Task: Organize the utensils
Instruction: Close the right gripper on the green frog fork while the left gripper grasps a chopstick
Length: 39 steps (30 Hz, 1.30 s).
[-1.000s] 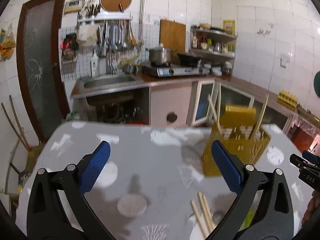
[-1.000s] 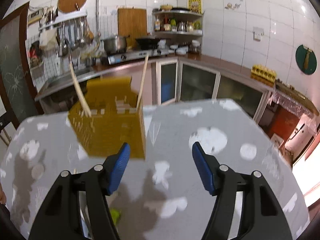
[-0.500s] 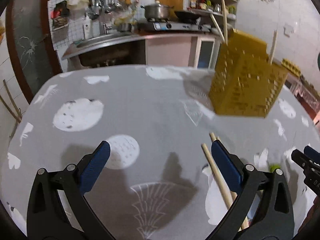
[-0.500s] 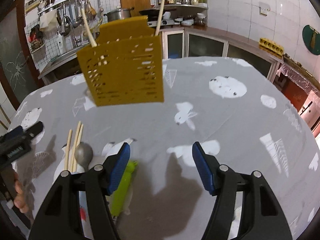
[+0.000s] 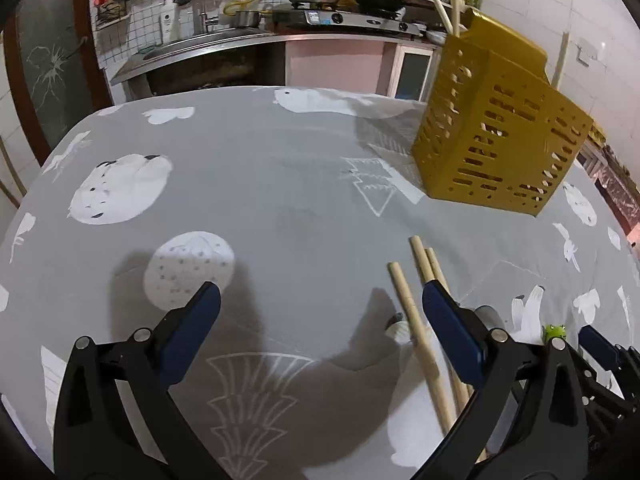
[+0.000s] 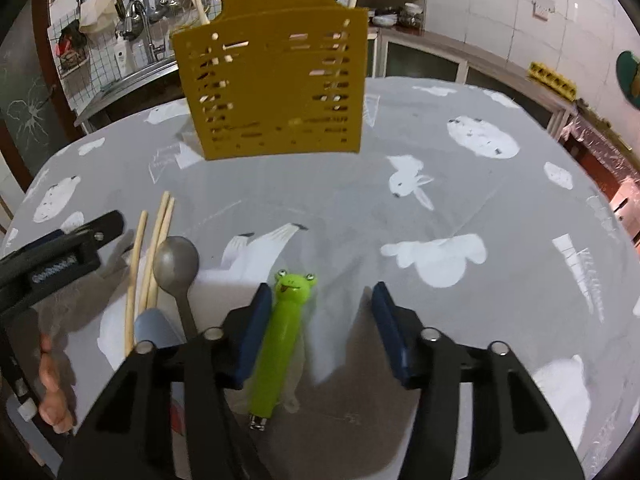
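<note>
A yellow slotted utensil holder (image 5: 496, 140) (image 6: 276, 84) stands on the grey tablecloth with a few chopsticks upright in it. Loose wooden chopsticks (image 5: 416, 320) (image 6: 148, 260) lie on the cloth just inside my left gripper's right finger. My left gripper (image 5: 320, 320) is open and empty, low over the table. A grey metal spoon (image 6: 178, 268) lies beside the chopsticks. A green frog-headed utensil handle (image 6: 284, 328) lies along the inside of my right gripper's left finger. My right gripper (image 6: 322, 328) is open and empty above it. The left gripper (image 6: 60, 256) also shows at the left of the right wrist view.
The round table (image 5: 260, 184) carries a grey cloth with white animal prints. A blue-grey object (image 6: 154, 328) lies next to the spoon handle. A kitchen counter with sink and stove (image 5: 260, 36) stands behind, with cabinets along the right wall.
Both grippers have come lower and closer to the table. The chopsticks now lie at my left gripper's right finger, and the green frog handle lies between my right gripper's fingers.
</note>
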Tool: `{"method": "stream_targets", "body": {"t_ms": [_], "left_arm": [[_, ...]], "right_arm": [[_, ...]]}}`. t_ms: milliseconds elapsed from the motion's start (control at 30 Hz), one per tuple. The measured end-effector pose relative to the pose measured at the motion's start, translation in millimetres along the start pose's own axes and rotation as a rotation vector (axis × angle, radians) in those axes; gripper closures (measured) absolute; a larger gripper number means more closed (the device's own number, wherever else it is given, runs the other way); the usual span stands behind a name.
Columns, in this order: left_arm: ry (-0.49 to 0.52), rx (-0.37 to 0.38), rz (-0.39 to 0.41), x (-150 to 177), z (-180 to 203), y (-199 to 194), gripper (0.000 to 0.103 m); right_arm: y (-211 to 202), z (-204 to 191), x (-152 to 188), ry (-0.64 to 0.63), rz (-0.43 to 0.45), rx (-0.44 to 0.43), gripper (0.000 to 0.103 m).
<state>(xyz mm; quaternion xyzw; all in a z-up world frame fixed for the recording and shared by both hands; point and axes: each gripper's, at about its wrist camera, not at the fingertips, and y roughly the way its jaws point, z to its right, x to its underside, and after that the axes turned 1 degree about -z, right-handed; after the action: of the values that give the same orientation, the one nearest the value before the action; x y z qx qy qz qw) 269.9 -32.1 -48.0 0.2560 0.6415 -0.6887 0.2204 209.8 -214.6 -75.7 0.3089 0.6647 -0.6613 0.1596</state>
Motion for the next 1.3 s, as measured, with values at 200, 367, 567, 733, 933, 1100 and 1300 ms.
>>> {"method": "stream_targets", "body": {"t_ms": [200,367,567,733,933,1100,1300], "left_arm": [[0.022,0.005,-0.048,1.6,13.1,11.4,0.016],[0.052,0.002,-0.064,3.1,22.7,14.4,0.031],[0.089,0.019,-0.069,-1.3,36.0,15.3,0.070],[0.100,0.041,-0.083,-6.9,42.8,19.8,0.088],[0.093,0.053,-0.072,-6.5,45.5,18.7,0.094],[0.071,0.086,-0.059,-7.6,42.7,12.7,0.097],[0.079,0.101,0.014,-15.0,42.1,-11.0,0.098]], "right_arm": [[3.5,4.7,-5.1,0.004,0.001,-0.012,0.078],[9.1,9.9,-12.4,0.018,-0.007,-0.022,0.079],[17.0,12.3,-19.0,0.035,-0.019,-0.034,0.081],[18.6,12.7,-22.4,0.039,-0.015,-0.036,0.083],[16.3,17.1,-25.3,0.053,0.000,-0.044,0.083],[7.5,26.5,-30.6,0.073,0.029,-0.047,0.084],[-9.4,39.4,-38.6,0.099,0.091,-0.049,0.084]]}}
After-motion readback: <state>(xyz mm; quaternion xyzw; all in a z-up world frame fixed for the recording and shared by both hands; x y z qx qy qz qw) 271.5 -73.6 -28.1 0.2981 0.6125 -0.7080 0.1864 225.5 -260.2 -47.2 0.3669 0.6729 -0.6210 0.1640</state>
